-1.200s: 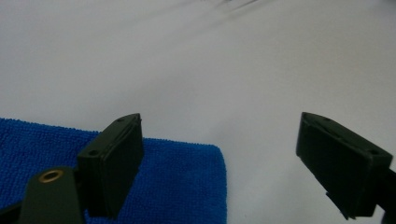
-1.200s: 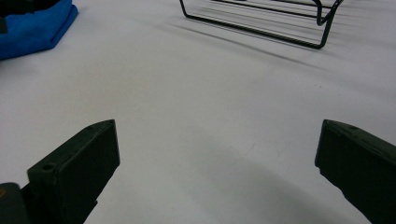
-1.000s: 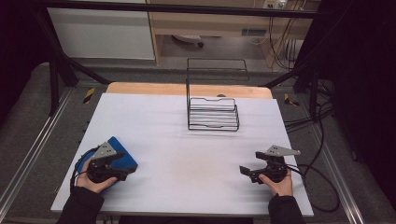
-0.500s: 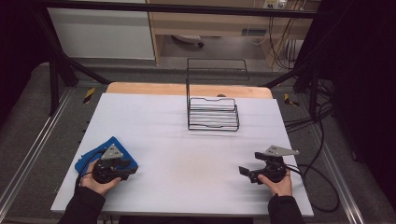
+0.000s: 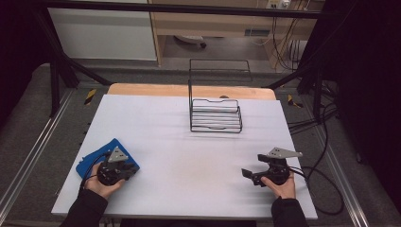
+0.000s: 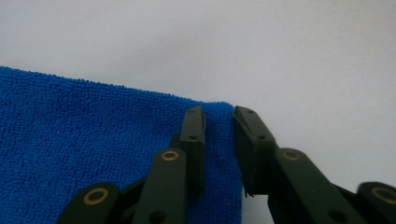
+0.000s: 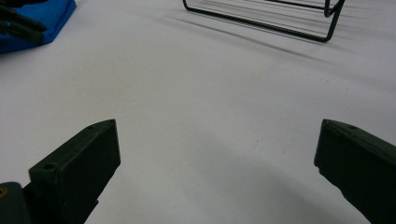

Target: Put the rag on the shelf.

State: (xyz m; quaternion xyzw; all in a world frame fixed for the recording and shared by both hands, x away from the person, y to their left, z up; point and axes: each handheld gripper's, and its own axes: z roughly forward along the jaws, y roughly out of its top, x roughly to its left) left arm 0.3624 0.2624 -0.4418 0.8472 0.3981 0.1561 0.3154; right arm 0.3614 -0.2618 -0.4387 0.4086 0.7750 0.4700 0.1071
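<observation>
Cloth (image 5: pixel 97 158) lies at the near left corner of the table (image 5: pixel 189 142), blue and flat, and the left gripper (image 6: pixel 219 122) is over its corner. Its jaws stand narrow, a strip of cloth edge between them; whether they already pinch it I cannot tell. This looks like the grasping step, so the next move probably calls for closing firmly and lifting. The right gripper (image 5: pixel 249 175) rests near the right edge, jaws wide apart and empty. A wire rack (image 5: pixel 215 113) stands far behind. How the cloth is folded under the left hand (image 5: pixel 101 182) is hidden
</observation>
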